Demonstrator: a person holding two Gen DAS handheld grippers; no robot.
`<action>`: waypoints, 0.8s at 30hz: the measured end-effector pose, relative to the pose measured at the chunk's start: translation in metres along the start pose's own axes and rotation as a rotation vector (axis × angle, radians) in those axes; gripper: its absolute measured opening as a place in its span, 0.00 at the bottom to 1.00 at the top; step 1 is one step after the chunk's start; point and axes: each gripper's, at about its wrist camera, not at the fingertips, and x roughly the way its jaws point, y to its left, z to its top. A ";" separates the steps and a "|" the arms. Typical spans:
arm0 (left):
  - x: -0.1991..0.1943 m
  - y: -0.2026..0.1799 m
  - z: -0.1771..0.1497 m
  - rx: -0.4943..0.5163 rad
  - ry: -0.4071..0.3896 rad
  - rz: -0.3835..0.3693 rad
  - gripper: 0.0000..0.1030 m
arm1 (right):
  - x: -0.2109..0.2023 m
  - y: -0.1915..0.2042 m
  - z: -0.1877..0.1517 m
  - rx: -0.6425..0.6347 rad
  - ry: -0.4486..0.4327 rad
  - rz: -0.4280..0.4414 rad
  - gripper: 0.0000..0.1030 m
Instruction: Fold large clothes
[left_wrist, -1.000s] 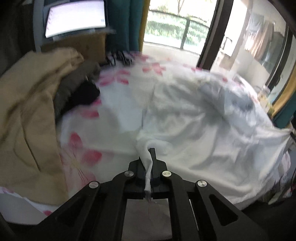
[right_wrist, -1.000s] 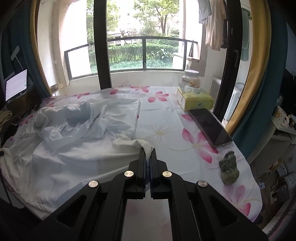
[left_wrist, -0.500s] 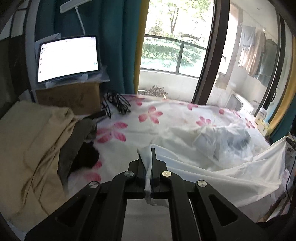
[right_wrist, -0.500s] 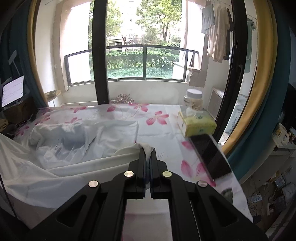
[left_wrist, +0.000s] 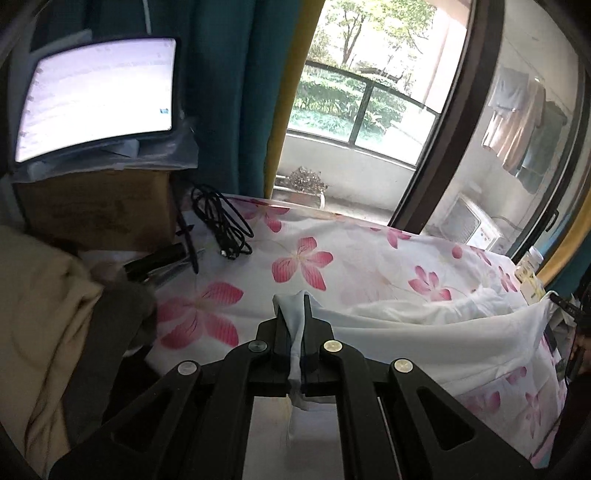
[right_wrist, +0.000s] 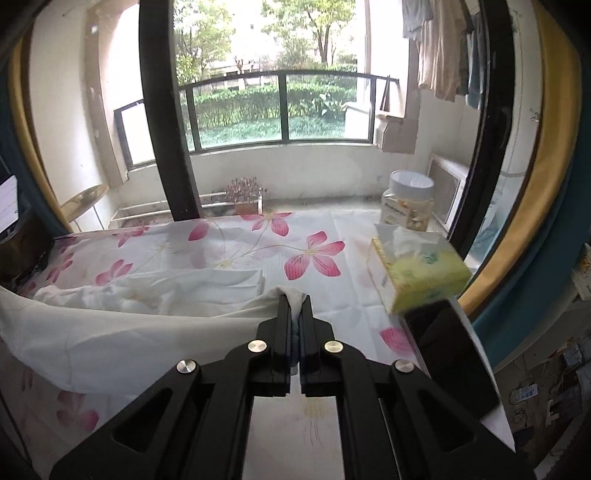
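Note:
A large white garment (left_wrist: 436, 343) lies partly on a table covered with a flowered cloth (left_wrist: 354, 254). My left gripper (left_wrist: 294, 306) is shut on one corner of it and holds it above the table. My right gripper (right_wrist: 294, 301) is shut on another corner of the white garment (right_wrist: 122, 332). The cloth edge hangs stretched between the two grippers, and the rest is bunched on the table behind it.
At the left are a beige and grey pile of clothes (left_wrist: 48, 325), a cardboard box (left_wrist: 99, 210) with a lit screen (left_wrist: 96, 96), and black cables (left_wrist: 221, 221). At the right are a yellow tissue box (right_wrist: 417, 269), a jar (right_wrist: 408, 201) and a black phone (right_wrist: 450, 354).
Both grippers have risen and moved toward the window, lifting the garment's edge off the table. The garment now hangs as a raised sheet between them.

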 end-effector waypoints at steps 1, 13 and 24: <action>0.008 0.002 0.003 -0.006 0.009 -0.003 0.03 | 0.008 0.000 0.003 0.002 0.013 0.004 0.02; 0.115 0.032 0.009 -0.146 0.136 -0.029 0.03 | 0.125 -0.005 0.018 0.104 0.221 0.085 0.03; 0.125 0.050 0.024 -0.255 0.063 0.000 0.44 | 0.143 -0.007 0.029 0.156 0.191 0.001 0.61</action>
